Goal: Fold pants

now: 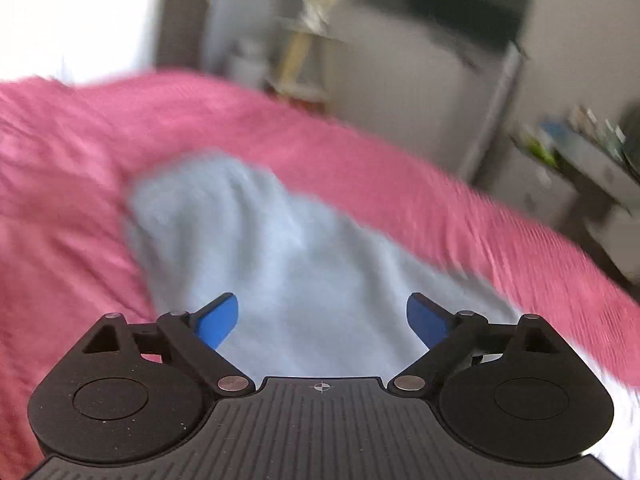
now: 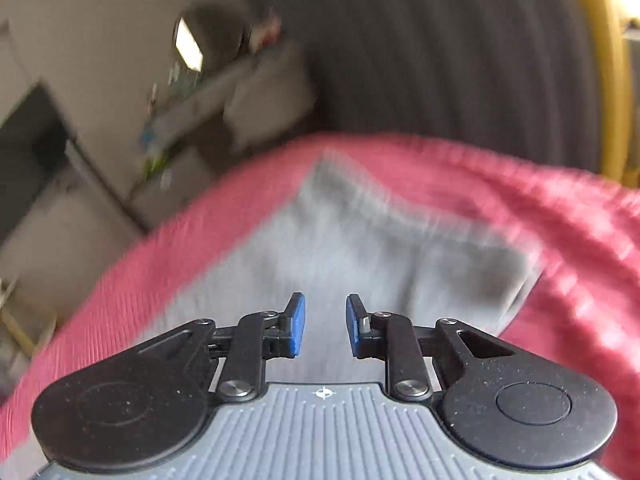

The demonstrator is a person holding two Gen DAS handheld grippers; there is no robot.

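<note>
Folding: we hold both tools over the pants (image 1: pixel 280 248), which lie on the pink bed (image 1: pixel 80 160).
Left tool (image 1: pixel 322 322): released wide, nothing between its pads.
Right tool (image 2: pixel 325 326): narrowly parted, gripping nothing.
Relation: pants lie ahead and below both tools, long axis running away from us.
Views: right shows a squared far edge; left a rumpled hump.

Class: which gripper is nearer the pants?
Hard to call; neither touches. The left gripper hangs wide open over the pants; the right gripper, narrowly open, hangs over them too.
</note>
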